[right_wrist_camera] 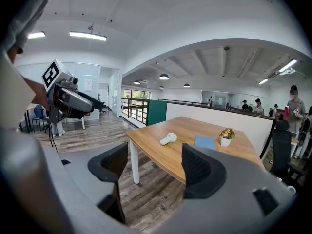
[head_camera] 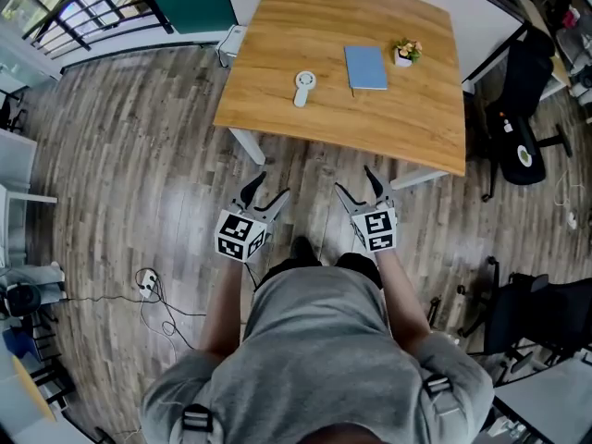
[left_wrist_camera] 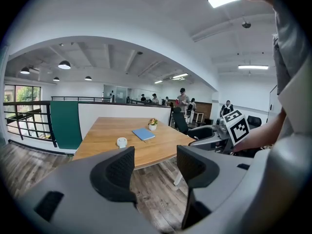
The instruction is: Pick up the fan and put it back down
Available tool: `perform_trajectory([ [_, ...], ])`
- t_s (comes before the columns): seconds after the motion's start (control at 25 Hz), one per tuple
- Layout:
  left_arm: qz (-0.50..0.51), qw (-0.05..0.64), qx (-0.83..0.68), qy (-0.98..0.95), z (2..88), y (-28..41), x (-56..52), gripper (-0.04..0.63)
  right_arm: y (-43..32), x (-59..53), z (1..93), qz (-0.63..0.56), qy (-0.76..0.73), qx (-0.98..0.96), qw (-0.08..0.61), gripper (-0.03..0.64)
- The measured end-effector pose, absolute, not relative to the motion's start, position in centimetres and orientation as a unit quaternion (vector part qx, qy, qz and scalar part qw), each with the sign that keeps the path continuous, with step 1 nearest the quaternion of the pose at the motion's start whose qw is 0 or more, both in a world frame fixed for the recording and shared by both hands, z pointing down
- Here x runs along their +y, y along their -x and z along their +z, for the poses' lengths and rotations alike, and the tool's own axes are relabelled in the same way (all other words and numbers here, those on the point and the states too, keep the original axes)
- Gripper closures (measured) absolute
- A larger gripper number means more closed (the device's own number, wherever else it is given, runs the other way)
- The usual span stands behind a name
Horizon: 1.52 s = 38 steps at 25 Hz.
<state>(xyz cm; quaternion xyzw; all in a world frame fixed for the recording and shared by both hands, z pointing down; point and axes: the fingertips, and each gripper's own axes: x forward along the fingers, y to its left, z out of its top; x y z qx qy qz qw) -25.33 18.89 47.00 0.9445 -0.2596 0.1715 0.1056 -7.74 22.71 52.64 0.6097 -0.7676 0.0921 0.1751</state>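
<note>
A small white hand fan [head_camera: 303,86] lies flat on the wooden table [head_camera: 277,114], left of a blue notebook [head_camera: 366,67]. The fan also shows far off in the left gripper view [left_wrist_camera: 122,142] and in the right gripper view [right_wrist_camera: 168,139]. My left gripper [head_camera: 266,191] hangs over the floor in front of the table, jaws wide apart with nothing between them [left_wrist_camera: 153,167]. My right gripper [head_camera: 357,185] is beside it, also short of the table edge, open and empty [right_wrist_camera: 153,167]. Both are well away from the fan.
A small potted plant [head_camera: 405,52] stands right of the notebook. Black office chairs [head_camera: 520,109] are to the table's right. Cables and a power strip [head_camera: 146,285] lie on the wood floor at the left. A railing [head_camera: 83,12] runs along the far left.
</note>
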Motion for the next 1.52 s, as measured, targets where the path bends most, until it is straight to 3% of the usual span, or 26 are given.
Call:
perform_trajectory([
  [0.72, 0.185, 0.097, -0.271, -0.940, 47.4, 25.4, 15.1, 0.321, 7.9, 18.8, 54.8, 0.113, -0.604, -0.773, 0.154, 0.261],
  [1.52, 0.189, 0.105, -0.304, -0.928, 48.0, 17.6, 5.4, 0.321, -0.8, 8.3, 56.8, 0.134, -0.581, -0.784, 0.173, 0.262],
])
